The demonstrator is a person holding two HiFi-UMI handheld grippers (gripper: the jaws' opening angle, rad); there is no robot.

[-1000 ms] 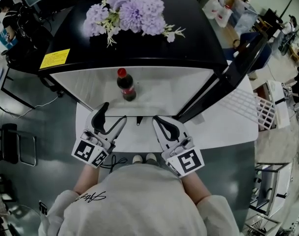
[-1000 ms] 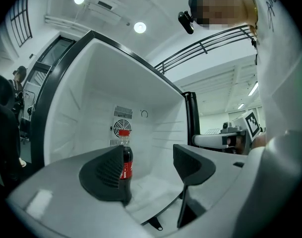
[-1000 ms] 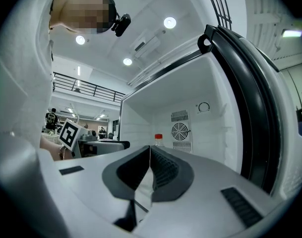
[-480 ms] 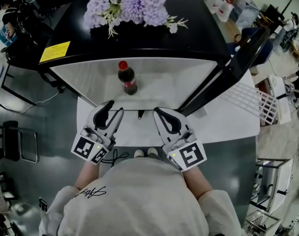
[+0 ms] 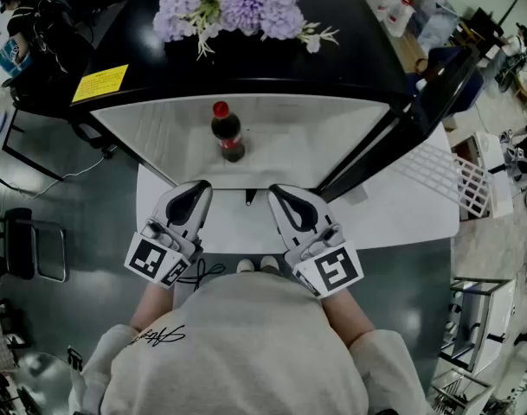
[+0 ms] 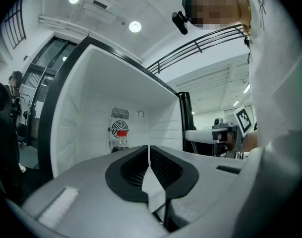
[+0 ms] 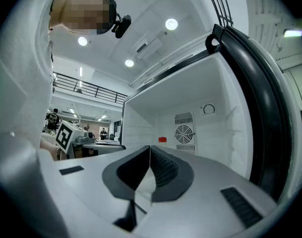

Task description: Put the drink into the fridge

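The cola bottle [image 5: 226,137] stands upright inside the open fridge [image 5: 324,150], on its white floor towards the left, red cap up. It is well ahead of the left gripper [image 5: 196,190] and apart from it. That gripper's jaws have just been closing and now meet with nothing between them. The right gripper [image 5: 280,194], level beside it at the fridge's mouth, has its jaws pressed together and empty too, with the bottle off to its left.

White fridge shelf [image 5: 306,150] with one red-capped cola bottle [image 5: 228,134] upright, left of the middle.
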